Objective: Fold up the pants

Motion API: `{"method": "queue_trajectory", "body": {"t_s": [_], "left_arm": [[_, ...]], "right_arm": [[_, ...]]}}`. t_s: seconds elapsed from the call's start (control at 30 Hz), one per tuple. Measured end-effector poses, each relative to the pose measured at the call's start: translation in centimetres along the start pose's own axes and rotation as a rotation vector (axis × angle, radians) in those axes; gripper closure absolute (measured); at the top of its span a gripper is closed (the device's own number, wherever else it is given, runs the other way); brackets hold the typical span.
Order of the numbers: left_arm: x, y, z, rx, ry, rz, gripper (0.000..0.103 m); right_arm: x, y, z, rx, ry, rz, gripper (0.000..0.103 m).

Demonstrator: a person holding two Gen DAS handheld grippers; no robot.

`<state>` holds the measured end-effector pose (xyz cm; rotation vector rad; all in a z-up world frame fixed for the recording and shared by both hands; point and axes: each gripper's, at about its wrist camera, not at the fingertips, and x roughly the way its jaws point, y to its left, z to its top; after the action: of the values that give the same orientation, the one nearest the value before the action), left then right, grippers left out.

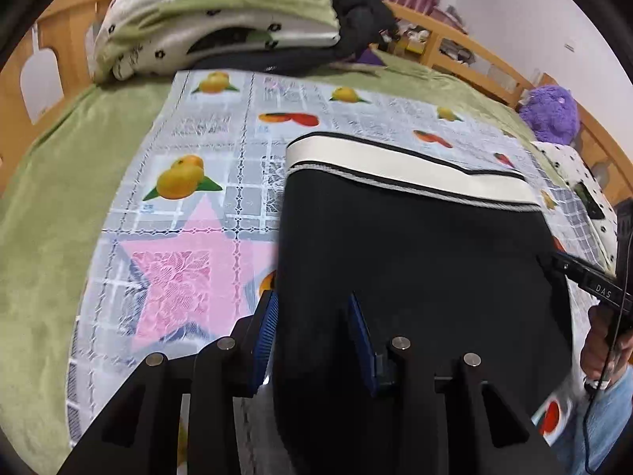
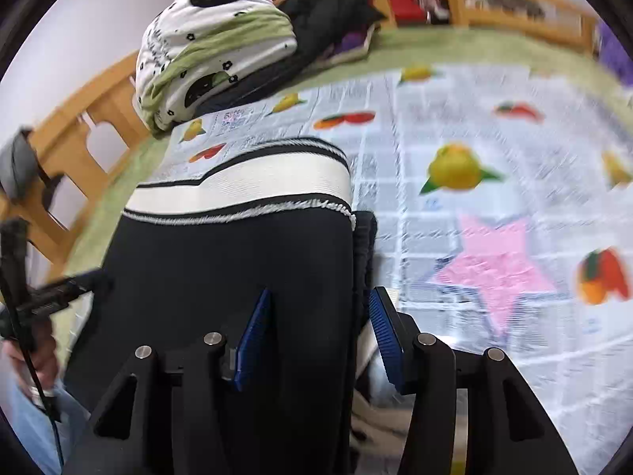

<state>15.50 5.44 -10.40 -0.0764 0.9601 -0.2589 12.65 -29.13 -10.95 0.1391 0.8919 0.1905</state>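
Observation:
Black pants point(image 1: 415, 245) with a white waistband point(image 1: 395, 166) lie flat on a fruit-print cloth point(image 1: 221, 138), waistband at the far end. In the left wrist view my left gripper point(image 1: 314, 316) is open, its blue pads point(image 1: 269, 324) straddling the pants' left edge without pressing on the fabric. In the right wrist view the same pants point(image 2: 237, 257) and waistband point(image 2: 245, 186) fill the left half. There my right gripper point(image 2: 320, 316) is open too, with the pants' right edge and a folded layer between its blue pads point(image 2: 383, 328). Neither gripper lifts any cloth.
A green blanket point(image 1: 51, 198) covers the bed under the cloth. A white-and-green bedding pile point(image 1: 213, 19) and a black garment point(image 1: 360, 12) sit at the far end. A purple plush point(image 1: 550, 114) lies at the right, by the wooden rail point(image 1: 474, 51). A person's hand point(image 1: 605, 356) shows at the edge.

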Motion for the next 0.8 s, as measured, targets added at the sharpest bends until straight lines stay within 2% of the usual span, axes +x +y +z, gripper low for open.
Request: {"method": "queue_trajectory", "body": {"t_s": [0.1,0.17,0.23,0.27,0.33,0.37,0.43,0.5,0.6,0.67,0.8], "left_arm": [[-2.5,-0.4,-1.4,0.025,-0.047,-0.038,0.068],[-3.2,-0.8,-2.6,0.022,-0.043,-0.074,0.068],[-3.2,-0.6,-4.9,-0.003,-0.015,-0.124,0.068],[-2.8,-0.5,-5.9,-0.01,0.0,-0.124,0.068],[-2.5,-0.9,-8.0,0.004,-0.004,-0.074,0.067],[-2.7,-1.1,-8.4,0.023,-0.01,-0.063,0.067],[-4.0,-1.3,-8.8,0.043,-0.015,-0.053,0.067],[-5.5,-0.6,-9.5,0.022,-0.03,-0.07,0.067],[-7.2,1.0,-11.8,-0.021,-0.067,-0.088,0.067],[-7.4,1.4,-13.4,-0.007,-0.048,-0.107,0.067],[-6.7,1.0,-14.9,0.048,0.01,-0.114,0.068]], "right_arm": [[-3.6,1.0,-2.4,-0.024,-0.069,0.027,0.054],[-5.3,1.8,-4.0,-0.04,-0.098,0.046,0.054],[-5.6,2.6,-5.4,-0.043,-0.087,0.059,0.054],[-5.1,2.8,-6.3,-0.043,-0.05,0.062,0.053],[-3.6,3.3,-7.7,-0.056,0.01,-0.001,0.053],[-3.3,4.0,-8.4,-0.091,0.009,-0.05,0.053],[-3.8,4.8,-8.9,-0.145,0.013,-0.09,0.053],[-4.5,4.7,-9.1,-0.116,0.014,-0.074,0.051],[-6.0,3.3,-9.7,0.015,0.006,-0.015,0.043],[-6.6,2.9,-10.1,0.064,-0.002,-0.01,0.043],[-7.1,3.3,-10.6,0.057,-0.009,-0.037,0.043]]}}
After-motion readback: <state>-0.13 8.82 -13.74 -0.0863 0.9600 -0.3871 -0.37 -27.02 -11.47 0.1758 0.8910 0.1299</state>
